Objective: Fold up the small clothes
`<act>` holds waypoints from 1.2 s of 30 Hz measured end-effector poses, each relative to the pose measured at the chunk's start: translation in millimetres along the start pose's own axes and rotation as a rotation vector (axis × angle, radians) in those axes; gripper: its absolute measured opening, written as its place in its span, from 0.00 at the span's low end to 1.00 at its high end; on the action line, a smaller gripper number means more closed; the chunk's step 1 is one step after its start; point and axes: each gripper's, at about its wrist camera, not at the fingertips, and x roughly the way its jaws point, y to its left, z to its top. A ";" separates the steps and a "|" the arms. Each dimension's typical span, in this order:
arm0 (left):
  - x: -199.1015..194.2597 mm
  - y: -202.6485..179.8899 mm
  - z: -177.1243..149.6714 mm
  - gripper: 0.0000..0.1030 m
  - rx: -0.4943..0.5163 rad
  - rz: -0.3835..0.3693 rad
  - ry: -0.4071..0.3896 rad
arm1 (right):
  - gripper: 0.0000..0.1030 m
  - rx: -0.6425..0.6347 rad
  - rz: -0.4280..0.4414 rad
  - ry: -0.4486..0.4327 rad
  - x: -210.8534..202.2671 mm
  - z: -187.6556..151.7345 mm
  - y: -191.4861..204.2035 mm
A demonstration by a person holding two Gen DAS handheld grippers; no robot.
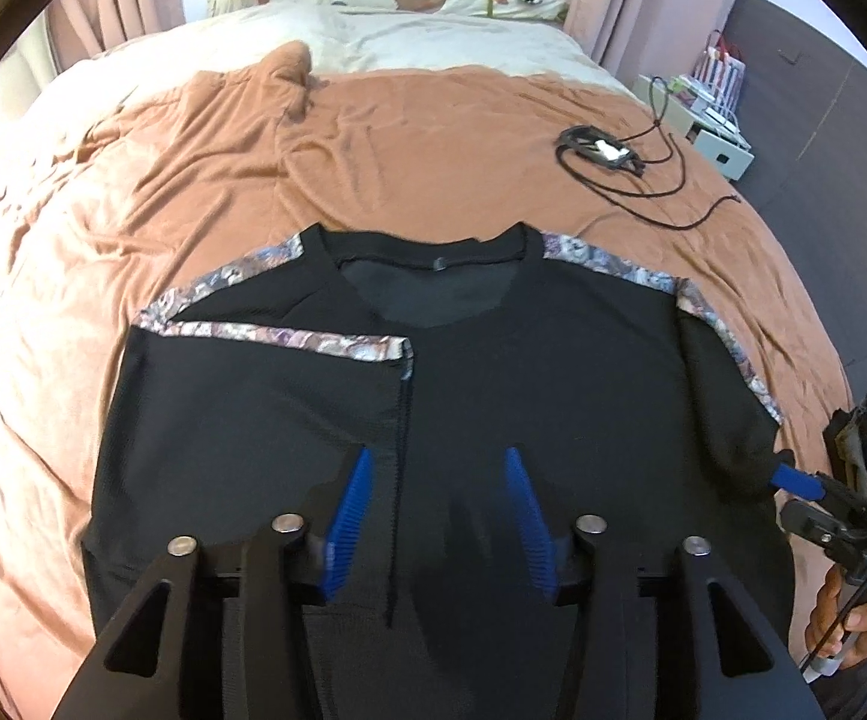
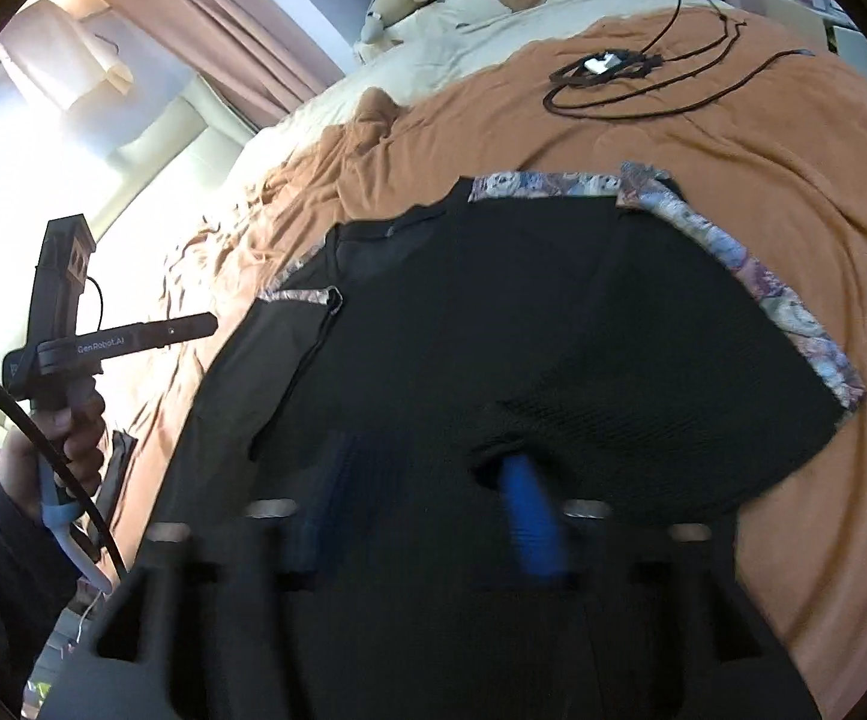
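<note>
Black mesh fabric fills the left wrist view: a black shirt lies face up on the orange blanket that covers the near half of the bed, its collar pointing toward the pillows at the head. Patterned floral trim runs along both shoulders. One sleeve is already folded inward across the chest, its trimmed edge lying level and its hem falling down the middle of the shirt. The left gripper hangs over the lower part of the shirt with its blue fingers spread apart and nothing between them. At the far right, the right gripper reaches the other sleeve's cuff, a blue finger touching the dark cloth. A coiled black cable lies on the blanket near the bed's right edge, well apart from the shirt.

From the right wrist view, blurred by motion, the shirt again spreads across the blanket. The right gripper has its jaws parted; one blue finger slips under a raised fold of the sleeve while the other sits over the cloth, and the pads do not press together on it. A hand holds the left gripper's handle raised beside the bed's left edge. The cable sits beyond the collar.
</note>
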 end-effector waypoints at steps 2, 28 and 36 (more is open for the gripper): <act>-2.3 -10.4 1.7 0.51 0.013 -0.006 -0.004 | 0.70 0.001 0.001 -0.024 -12.2 2.1 -4.6; 64.7 -208.1 10.5 0.51 0.215 -0.194 0.050 | 0.52 0.253 -0.219 -0.152 -85.5 3.7 -79.8; 95.6 -256.0 6.8 0.51 0.258 -0.249 0.090 | 0.45 0.296 -0.234 -0.149 -107.8 -3.9 -97.9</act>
